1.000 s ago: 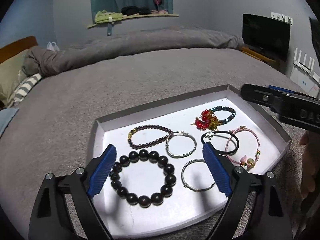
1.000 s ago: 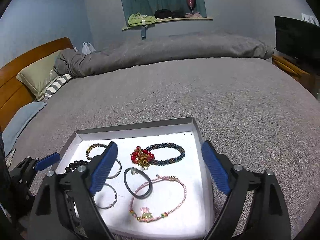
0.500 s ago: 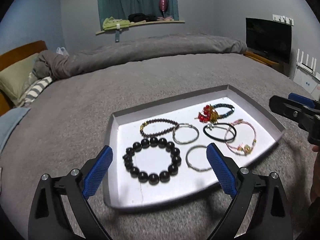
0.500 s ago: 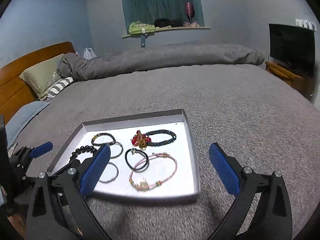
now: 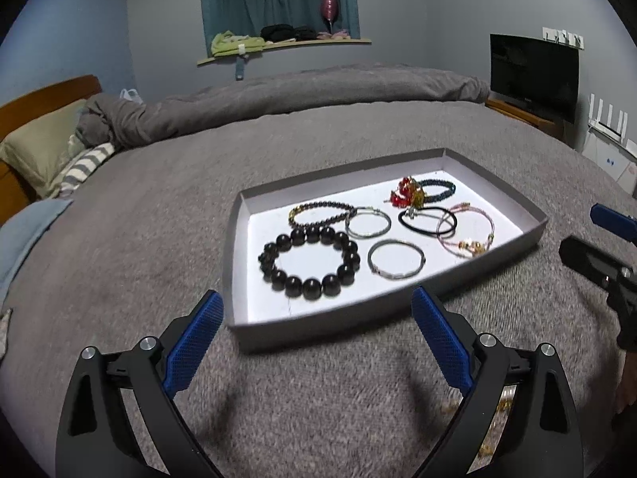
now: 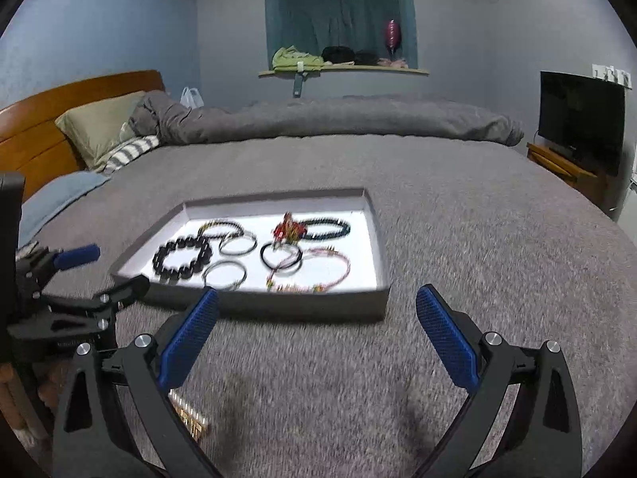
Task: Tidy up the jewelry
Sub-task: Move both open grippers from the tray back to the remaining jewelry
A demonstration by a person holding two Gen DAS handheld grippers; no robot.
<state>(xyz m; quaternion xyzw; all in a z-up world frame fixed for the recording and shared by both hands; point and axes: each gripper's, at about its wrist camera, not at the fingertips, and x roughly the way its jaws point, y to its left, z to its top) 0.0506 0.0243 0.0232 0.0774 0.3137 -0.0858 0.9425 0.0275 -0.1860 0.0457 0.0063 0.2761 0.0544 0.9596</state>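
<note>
A shallow grey tray (image 5: 533,221) (image 6: 380,235) with a white floor lies on the grey bed cover. In it lie a large black bead bracelet (image 5: 308,263) (image 6: 182,259), a dark small-bead bracelet (image 5: 320,213), two silver bangles (image 5: 396,265) (image 5: 368,222), a black hair tie (image 5: 426,221), a pink cord bracelet (image 5: 467,233) (image 6: 314,275) and a teal bead bracelet with red and gold charms (image 5: 422,191) (image 6: 310,229). My left gripper (image 5: 318,340) is open and empty, short of the tray's near edge. My right gripper (image 6: 318,336) is open and empty, also short of the tray.
The grey bed cover (image 5: 159,207) spreads all around the tray. Pillows (image 6: 99,127) and a wooden headboard (image 6: 36,119) are at the left. A TV (image 6: 581,115) stands at the right. A small gold item (image 6: 187,418) lies on the cover near my right gripper.
Both grippers have pulled back from over the tray toward me, so the whole tray now lies ahead of their fingers. Both stayed open. The jewellery has not moved.
</note>
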